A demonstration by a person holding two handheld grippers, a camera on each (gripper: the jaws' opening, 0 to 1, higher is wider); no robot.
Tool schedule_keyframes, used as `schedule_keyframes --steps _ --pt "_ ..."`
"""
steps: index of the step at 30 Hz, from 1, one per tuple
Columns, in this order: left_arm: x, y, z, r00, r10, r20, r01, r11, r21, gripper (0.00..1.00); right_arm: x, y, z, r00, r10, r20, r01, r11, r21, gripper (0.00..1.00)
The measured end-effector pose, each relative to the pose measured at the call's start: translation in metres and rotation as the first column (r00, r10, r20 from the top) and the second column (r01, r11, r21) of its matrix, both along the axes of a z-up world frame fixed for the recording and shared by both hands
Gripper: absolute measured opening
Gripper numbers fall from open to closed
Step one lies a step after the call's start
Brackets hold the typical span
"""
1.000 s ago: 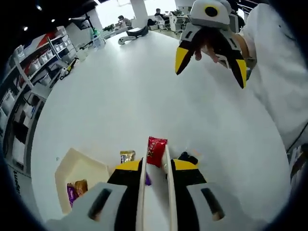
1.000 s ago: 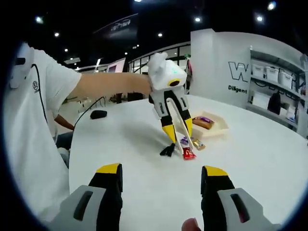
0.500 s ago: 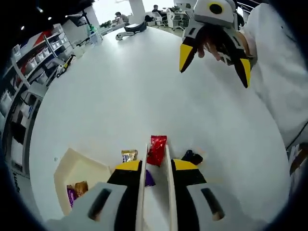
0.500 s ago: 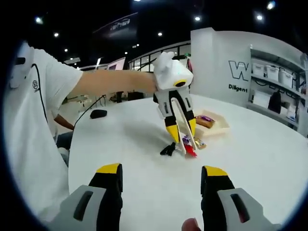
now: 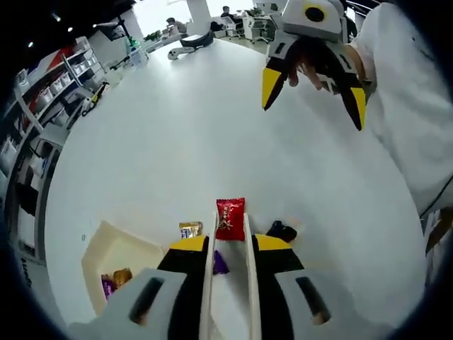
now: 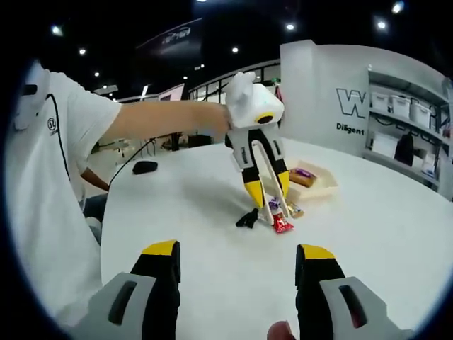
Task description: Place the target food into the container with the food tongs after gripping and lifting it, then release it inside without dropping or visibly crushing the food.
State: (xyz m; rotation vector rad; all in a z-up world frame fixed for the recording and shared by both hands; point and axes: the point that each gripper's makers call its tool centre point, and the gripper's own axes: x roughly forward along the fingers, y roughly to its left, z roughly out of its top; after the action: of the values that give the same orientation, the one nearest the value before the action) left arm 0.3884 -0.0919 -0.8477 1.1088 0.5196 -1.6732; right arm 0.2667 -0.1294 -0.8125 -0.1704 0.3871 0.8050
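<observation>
- Left gripper [image 5: 228, 244] clamps the tongs [image 5: 230, 283]; red packet [image 5: 230, 214] is pinched at the tips.
- Squeeze lightly, lift straight, carry to tray [image 5: 117, 249].
- Right gripper [image 6: 237, 265] idle, jaws apart.

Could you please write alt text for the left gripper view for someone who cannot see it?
White food tongs in the left gripper pinch a red snack packet over a white table. A cream container sits left; the open right gripper hovers beyond.
</observation>
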Motion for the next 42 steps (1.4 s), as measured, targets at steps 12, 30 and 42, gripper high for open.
schedule_keyframes --steps 12,30,42 --pt "-0.003 0.000 -0.002 0.999 0.016 -0.030 -0.016 1.000 0.008 0.20 -0.001 -0.003 -0.002 1.000 -0.004 -0.002 0.004 1.000 0.004 0.63" --pt "-0.002 0.012 0.004 0.998 0.057 -0.032 -0.058 0.998 -0.029 0.18 -0.002 -0.001 -0.002 1.000 -0.003 0.001 0.003 1.000 0.004 0.63" --pt "0.017 0.042 0.034 0.990 0.142 -0.017 -0.143 0.987 -0.079 0.18 -0.002 0.005 0.001 1.000 0.013 0.005 -0.013 1.000 0.007 0.62"
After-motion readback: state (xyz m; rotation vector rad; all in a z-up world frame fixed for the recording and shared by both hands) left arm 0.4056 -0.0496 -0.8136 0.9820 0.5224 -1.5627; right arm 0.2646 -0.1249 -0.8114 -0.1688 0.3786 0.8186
